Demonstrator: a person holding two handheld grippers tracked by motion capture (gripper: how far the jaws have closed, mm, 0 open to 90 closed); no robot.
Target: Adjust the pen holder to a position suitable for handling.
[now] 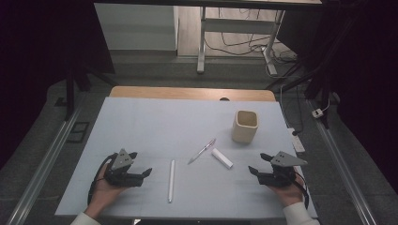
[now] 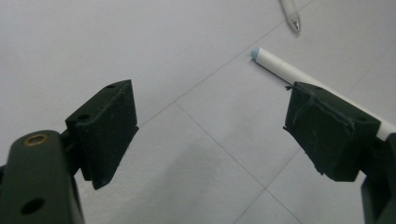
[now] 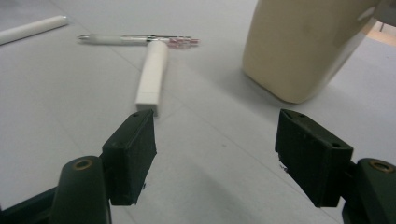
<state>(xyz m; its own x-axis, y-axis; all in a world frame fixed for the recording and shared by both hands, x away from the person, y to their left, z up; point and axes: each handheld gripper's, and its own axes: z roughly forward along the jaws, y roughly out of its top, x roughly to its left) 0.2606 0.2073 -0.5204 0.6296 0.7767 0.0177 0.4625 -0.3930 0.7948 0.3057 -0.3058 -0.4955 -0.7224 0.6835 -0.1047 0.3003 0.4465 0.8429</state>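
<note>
both claws gape wide and hold nothing. left claw point(image 1: 146, 172) sits just beside the white marker point(image 1: 172, 180), right claw point(image 1: 253, 170) near the white eraser stick point(image 1: 221, 158); a careless sweep could roll the marker off the worktop point(image 1: 141, 122) or tip the beige cup point(image 1: 245, 125).

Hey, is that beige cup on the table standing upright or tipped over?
Upright. In the high view the beige cup stands on its base with its open mouth facing up, and the right gripper view shows its bottom resting on the table.

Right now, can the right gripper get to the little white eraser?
Probably yes. The right gripper is open and the white eraser lies just ahead of its jaws on bare table, with nothing between them.
</note>
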